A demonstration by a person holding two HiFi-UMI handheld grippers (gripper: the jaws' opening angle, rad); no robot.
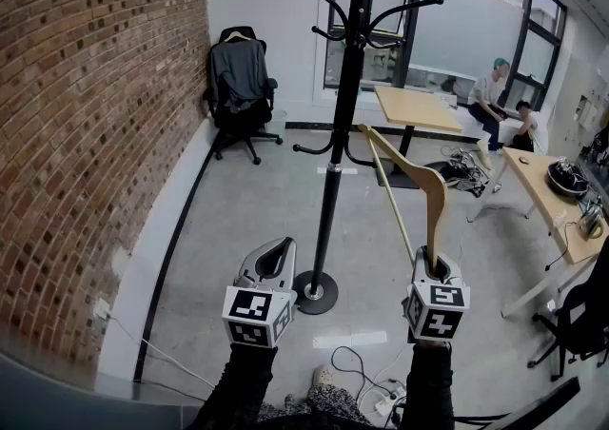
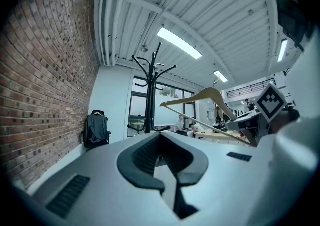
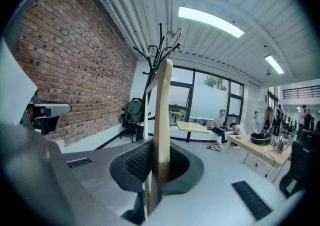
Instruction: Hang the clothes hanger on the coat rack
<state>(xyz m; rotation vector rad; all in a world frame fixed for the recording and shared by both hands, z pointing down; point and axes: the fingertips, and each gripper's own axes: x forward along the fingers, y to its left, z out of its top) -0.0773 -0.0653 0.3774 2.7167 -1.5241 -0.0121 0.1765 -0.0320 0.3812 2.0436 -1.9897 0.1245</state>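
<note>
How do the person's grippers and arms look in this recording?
The left gripper and the right gripper both have pale grey, wedge-shaped shells with dark ribbed pads inside. At the rear of each is a cube with black-and-white square markers. The person wears dark sleeves.

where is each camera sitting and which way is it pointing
Head view: on the person's head, looking forward and down at the coat rack; both sleeves, the left gripper and the right gripper show.
Left gripper view: on the left gripper, looking along its shut, empty jaws toward the coat rack.
Right gripper view: on the right gripper, looking along jaws shut on the hanger toward the coat rack.
Shared: all three show the coat rack and hanger.
</note>
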